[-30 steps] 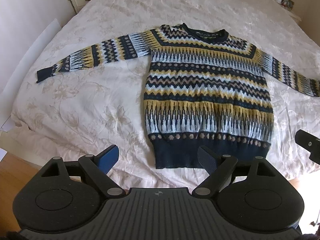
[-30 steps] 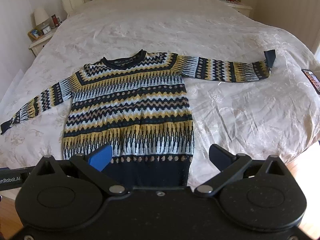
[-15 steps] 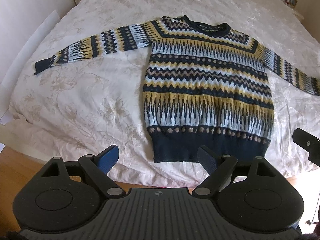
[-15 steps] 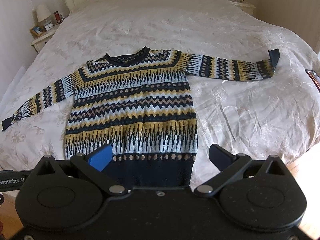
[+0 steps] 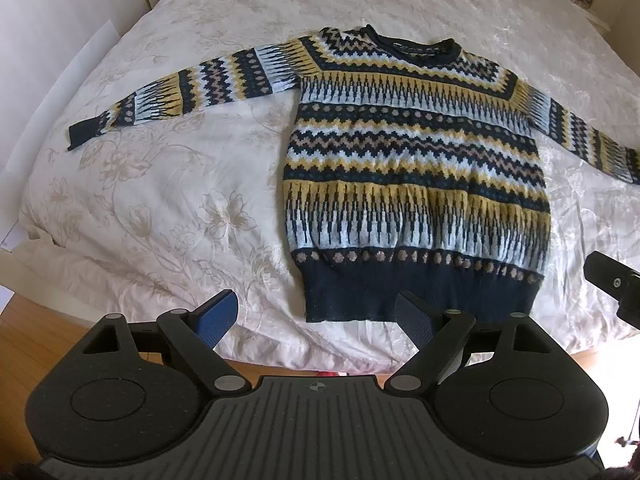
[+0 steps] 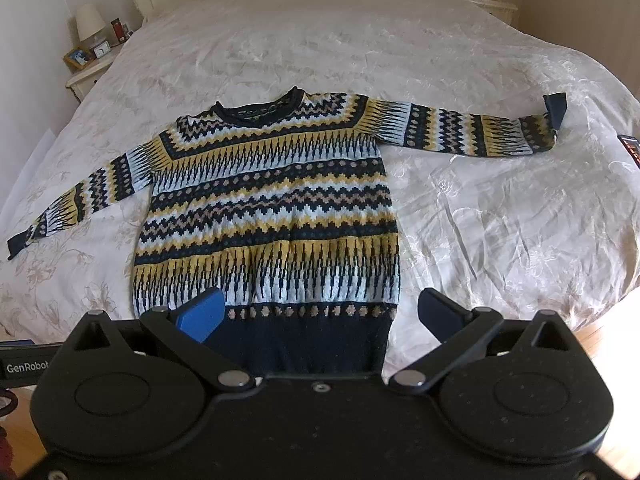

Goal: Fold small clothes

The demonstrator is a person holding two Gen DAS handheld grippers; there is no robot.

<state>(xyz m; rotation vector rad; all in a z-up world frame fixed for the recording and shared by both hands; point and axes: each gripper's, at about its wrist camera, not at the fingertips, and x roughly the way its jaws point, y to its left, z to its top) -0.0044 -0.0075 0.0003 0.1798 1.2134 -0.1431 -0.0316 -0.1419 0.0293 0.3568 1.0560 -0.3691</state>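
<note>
I see the sweater [image 5: 416,172] spread flat on the bed [image 5: 160,208], sleeves out. My left gripper [image 5: 316,318] and right gripper [image 6: 320,314] both hang spread and empty near its hem. It looks like thick, floppy knit; I'd pinch each sleeve at the cuff.

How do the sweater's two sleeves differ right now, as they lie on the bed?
In the right wrist view, the left sleeve slants down toward the foot of the bed, while the right sleeve runs nearly straight out sideways. The left sleeve's cuff lies flat; the right sleeve's cuff kinks upward. Both are fully spread on the bedspread, unfolded, with the same pattern.
</note>
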